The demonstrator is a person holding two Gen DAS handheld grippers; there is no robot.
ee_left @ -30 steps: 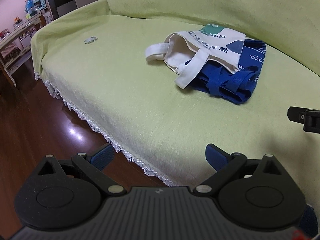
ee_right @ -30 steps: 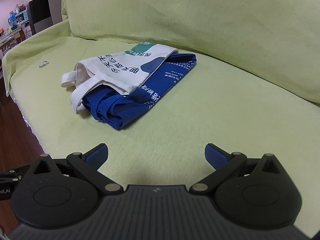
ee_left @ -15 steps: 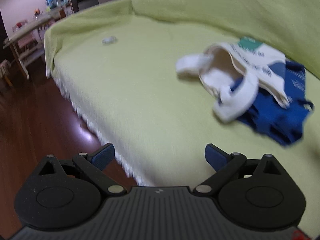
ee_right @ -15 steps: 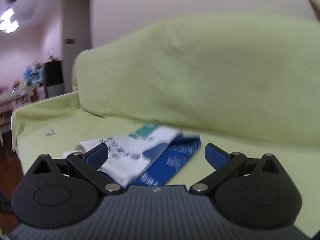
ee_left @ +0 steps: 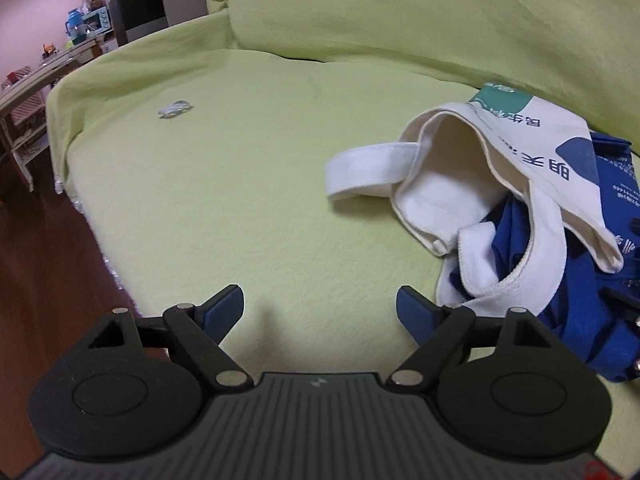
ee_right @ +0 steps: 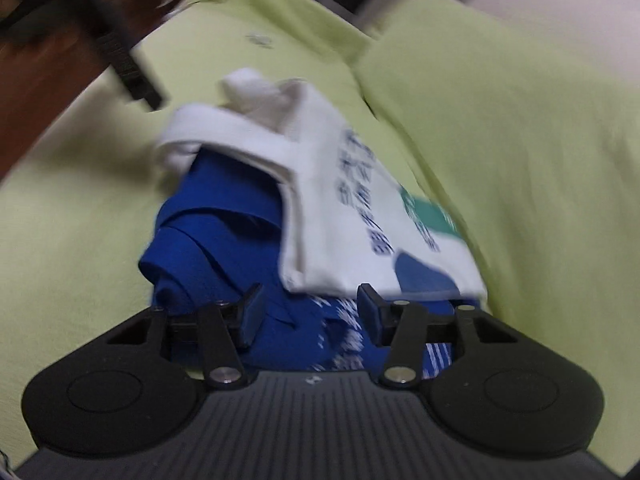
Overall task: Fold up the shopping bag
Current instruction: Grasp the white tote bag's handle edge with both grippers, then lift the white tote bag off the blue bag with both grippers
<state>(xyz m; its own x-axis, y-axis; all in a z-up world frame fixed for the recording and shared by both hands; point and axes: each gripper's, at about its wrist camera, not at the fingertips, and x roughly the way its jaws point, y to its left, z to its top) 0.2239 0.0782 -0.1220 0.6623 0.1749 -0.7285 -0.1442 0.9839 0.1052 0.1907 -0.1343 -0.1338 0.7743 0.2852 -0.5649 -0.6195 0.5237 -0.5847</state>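
Observation:
A white shopping bag point(ee_left: 516, 160) with blue print and a green patch lies crumpled on top of a blue shopping bag point(ee_left: 592, 320) on the green-covered sofa point(ee_left: 248, 184). My left gripper point(ee_left: 320, 308) is open and empty, low over the seat left of the bags. In the blurred right wrist view, my right gripper point(ee_right: 308, 312) is partly open, right over the blue bag point(ee_right: 224, 240) at the white bag's point(ee_right: 352, 208) edge; it holds nothing that I can see.
A small clear wrapper point(ee_left: 174, 108) lies on the seat at far left. The sofa's front edge point(ee_left: 100, 248) drops to a dark wood floor. A shelf and cabinet point(ee_left: 36, 92) stand beyond the sofa's left end.
Both grippers moved in toward the bags. The right gripper swung over the blue bag and its jaws narrowed. The left view now sits closer to the white bag's handles.

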